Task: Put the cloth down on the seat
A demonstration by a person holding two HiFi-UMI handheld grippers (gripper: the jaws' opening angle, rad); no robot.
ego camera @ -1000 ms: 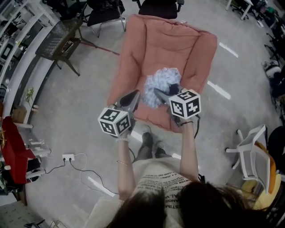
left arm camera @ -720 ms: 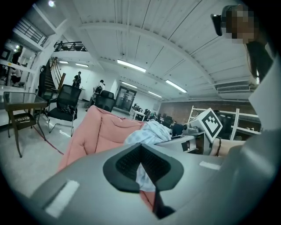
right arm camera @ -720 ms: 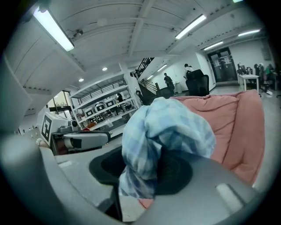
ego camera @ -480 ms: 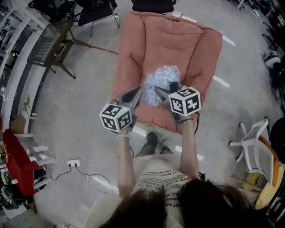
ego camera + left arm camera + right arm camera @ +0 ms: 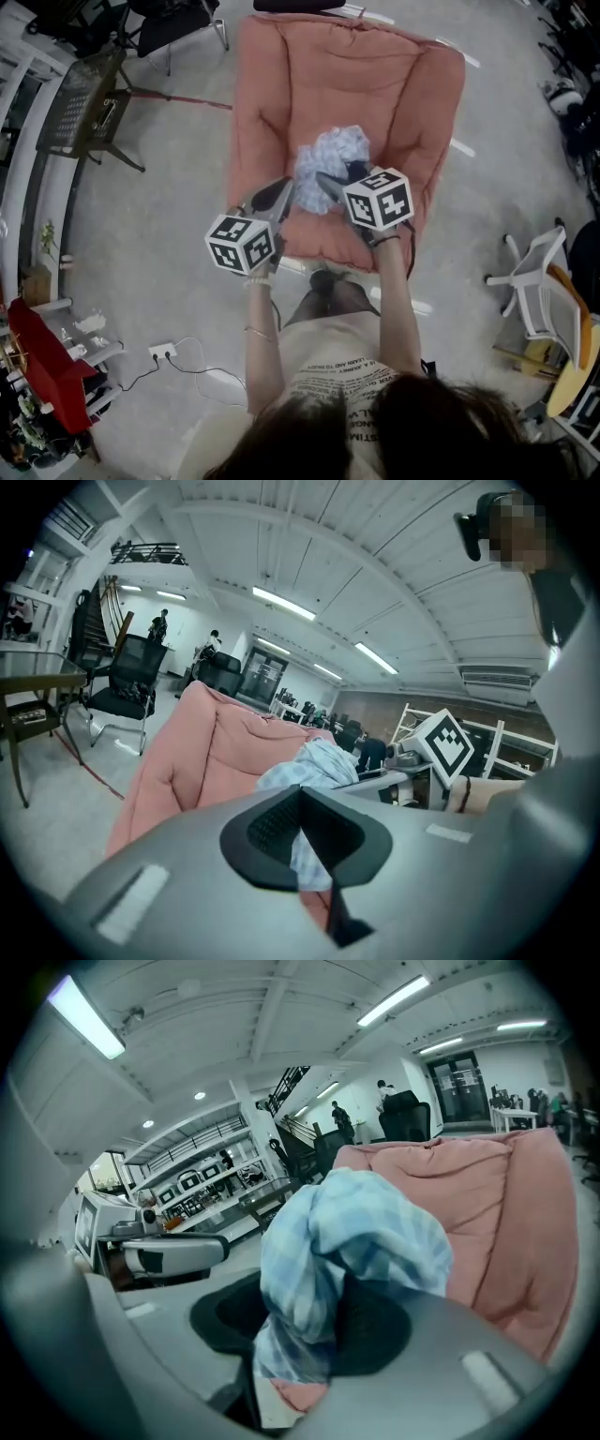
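A light blue checked cloth [image 5: 330,161] hangs bunched between my two grippers, just above the front half of the pink padded seat [image 5: 337,84]. My left gripper [image 5: 274,197] is at the cloth's left edge. In the left gripper view its jaws [image 5: 302,829] are shut on a strip of the cloth [image 5: 314,761]. My right gripper [image 5: 330,184] is at the cloth's right side. In the right gripper view a thick wad of cloth [image 5: 347,1232] fills the right gripper [image 5: 314,1321], with the seat's back [image 5: 487,1204] behind it.
A wire-mesh side table [image 5: 89,94] and a black office chair [image 5: 178,23] stand left of the seat. A white folding chair [image 5: 534,300] is at the right. A power strip [image 5: 161,352] with its cable lies on the floor at the left. The person's feet [image 5: 328,281] are at the seat's front edge.
Both grippers have carried the cloth forward and lower over the seat. The grips on the cloth look unchanged.
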